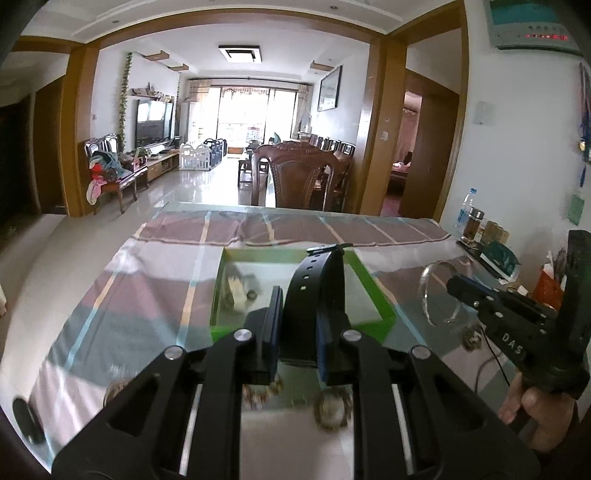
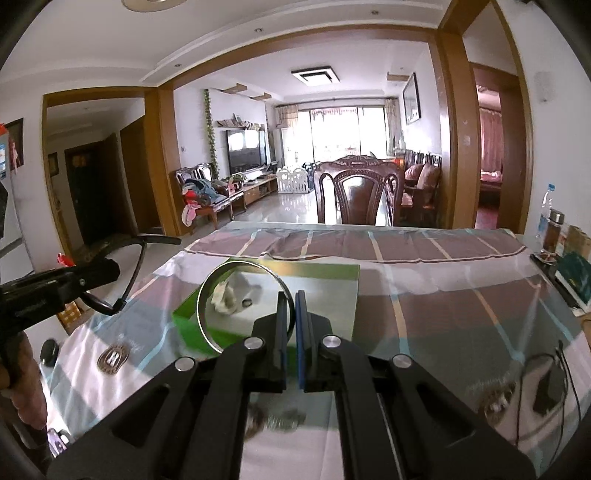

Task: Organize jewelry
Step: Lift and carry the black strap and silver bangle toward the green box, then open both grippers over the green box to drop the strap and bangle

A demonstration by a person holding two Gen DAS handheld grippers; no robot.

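A black watch strap (image 1: pixel 314 291) is clamped in the left gripper (image 1: pixel 299 314) above the green box (image 1: pixel 369 284); a silver bangle (image 2: pixel 221 295) is pinched by the right gripper (image 2: pixel 291 314) over it. A few pieces lie inside; several remain near the box on the tablecloth (image 2: pixel 443 295).

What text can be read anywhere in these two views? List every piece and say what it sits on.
"DAS": white letters on the black body of the right gripper, seen from the left wrist view; the word may run on out of sight.
Wall panel: a red lit row and small marks, too blurred to read.
Water bottle label: too small to read.
Green packet: print not legible.
Nothing else readable.
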